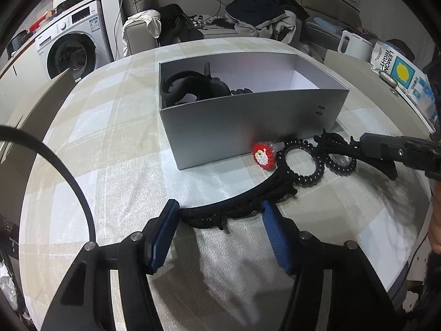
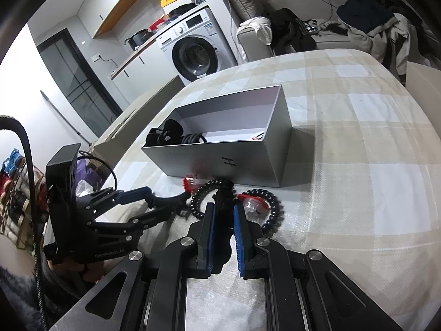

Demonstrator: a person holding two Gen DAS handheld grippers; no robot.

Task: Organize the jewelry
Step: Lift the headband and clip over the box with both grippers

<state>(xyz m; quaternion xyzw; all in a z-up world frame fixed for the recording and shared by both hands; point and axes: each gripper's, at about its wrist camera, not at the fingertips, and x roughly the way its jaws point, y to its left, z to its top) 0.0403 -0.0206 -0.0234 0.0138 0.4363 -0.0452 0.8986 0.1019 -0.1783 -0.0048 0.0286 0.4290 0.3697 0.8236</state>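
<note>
A grey open box (image 1: 248,121) stands on the checked tablecloth and holds black hair accessories (image 1: 190,85); it also shows in the right wrist view (image 2: 220,160). In front of it lie a red beaded piece (image 1: 264,156), black spiral hair ties (image 1: 300,162) and a black toothed headband (image 1: 234,209). My left gripper (image 1: 217,215) is open, its blue fingers on either side of the headband's near end. My right gripper (image 2: 223,212) is shut on a black hair clip (image 2: 223,201), close to the table beside a black bead bracelet (image 2: 273,207).
A white kettle (image 1: 354,44) and a lemon-print packet (image 1: 397,69) stand at the table's far right. A sofa with piled clothes (image 1: 261,13) and a washing machine (image 1: 74,52) lie beyond the table.
</note>
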